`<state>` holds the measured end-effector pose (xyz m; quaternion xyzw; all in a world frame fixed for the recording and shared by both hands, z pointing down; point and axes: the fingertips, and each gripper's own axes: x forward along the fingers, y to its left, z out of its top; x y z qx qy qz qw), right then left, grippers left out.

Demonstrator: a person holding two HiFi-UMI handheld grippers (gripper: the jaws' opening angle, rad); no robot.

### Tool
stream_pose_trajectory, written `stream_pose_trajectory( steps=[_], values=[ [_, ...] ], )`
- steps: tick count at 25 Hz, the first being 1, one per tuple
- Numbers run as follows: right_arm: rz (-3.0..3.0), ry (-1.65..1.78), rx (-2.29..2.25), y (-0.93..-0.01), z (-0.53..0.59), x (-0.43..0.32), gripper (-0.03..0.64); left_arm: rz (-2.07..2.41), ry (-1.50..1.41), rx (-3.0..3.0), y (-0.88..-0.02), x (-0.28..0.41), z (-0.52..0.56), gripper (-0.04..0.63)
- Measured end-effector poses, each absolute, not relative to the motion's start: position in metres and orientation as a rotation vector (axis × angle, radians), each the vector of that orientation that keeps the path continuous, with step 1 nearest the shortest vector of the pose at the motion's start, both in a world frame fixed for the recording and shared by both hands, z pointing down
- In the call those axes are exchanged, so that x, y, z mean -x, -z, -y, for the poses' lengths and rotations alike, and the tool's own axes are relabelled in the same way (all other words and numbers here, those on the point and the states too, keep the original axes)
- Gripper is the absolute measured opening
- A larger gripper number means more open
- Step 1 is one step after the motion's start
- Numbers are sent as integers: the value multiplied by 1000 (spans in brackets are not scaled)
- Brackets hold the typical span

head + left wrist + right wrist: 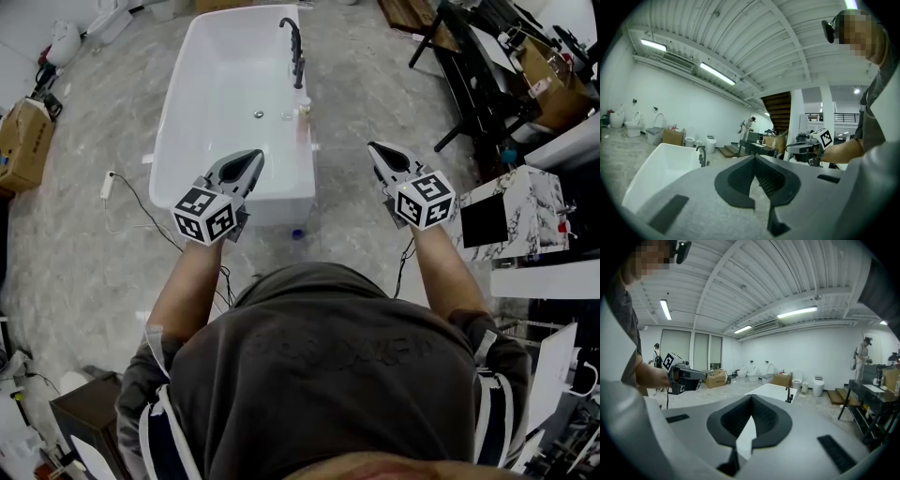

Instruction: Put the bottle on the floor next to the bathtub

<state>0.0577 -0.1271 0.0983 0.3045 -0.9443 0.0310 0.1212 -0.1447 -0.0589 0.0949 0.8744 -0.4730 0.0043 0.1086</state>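
The white bathtub (187,122) lies ahead of me, with a black faucet (295,52) on its right rim. On the floor just off the tub's near end stands a small blue-topped thing (297,234), too small to tell whether it is the bottle. My left gripper (255,155) hovers over the tub's near end, shut and empty. My right gripper (373,147) is held over the floor right of the tub, also shut with nothing in it. Each gripper view shows the jaws meeting at the tip, the left gripper (754,157) and the right gripper (751,397).
A small pale object (303,110) rests on the rim by the faucet. A black-framed table (478,84) and a marbled box (520,211) stand to the right. A cardboard box (23,141) and a white cable (117,192) lie left of the tub.
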Motion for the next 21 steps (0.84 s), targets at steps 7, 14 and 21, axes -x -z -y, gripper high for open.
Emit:
stream_pose_trajectory(
  steps=[7,14,21],
  values=[
    [2759,-89,-879,-96,130,-58,-9,1392,-12,-2573,-92,143,62,6],
    [2760,-88,-872,-97,133,-58,-9,1386,-16,-2573,-94,140,66,6],
    [2761,-90,-867,-98,132,-54,-9,1378,-15,-2570,-96,142,65,6]
  ],
)
